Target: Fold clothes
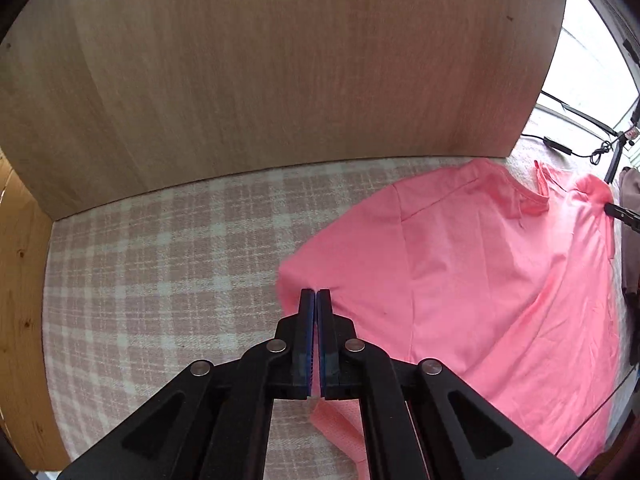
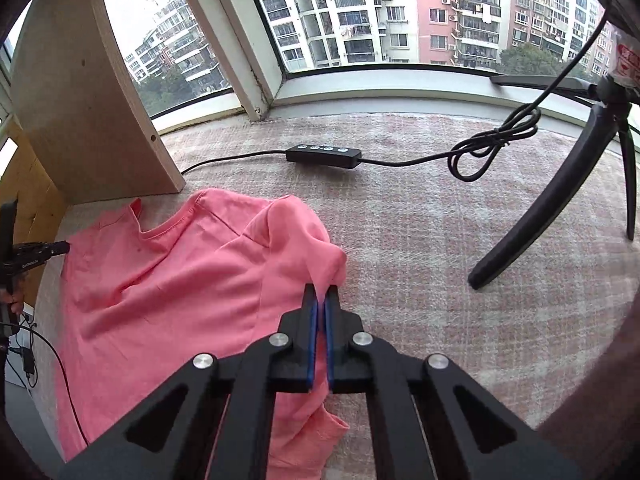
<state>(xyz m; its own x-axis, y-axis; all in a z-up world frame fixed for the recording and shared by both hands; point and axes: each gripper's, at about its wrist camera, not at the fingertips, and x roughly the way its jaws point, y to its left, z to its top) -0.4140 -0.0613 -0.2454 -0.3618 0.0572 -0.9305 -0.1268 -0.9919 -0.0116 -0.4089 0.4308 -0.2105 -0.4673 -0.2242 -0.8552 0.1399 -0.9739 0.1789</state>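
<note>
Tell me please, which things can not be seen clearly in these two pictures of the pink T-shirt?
- Pink T-shirt hem: left wrist view, cut off by the lower edge and hidden behind the left gripper.
- Cloth under the right gripper: right wrist view, its own linkage covers it.
- Tripod top: cut off by the right edge.
- Brown garment: left wrist view, only a strip at the edge.
- Inline controller button markings: too small.

No legible text. Red print on the white tag (image 2: 626, 62) and pale lettering on the far gripper (image 2: 30, 258) (both too blurred).
</note>
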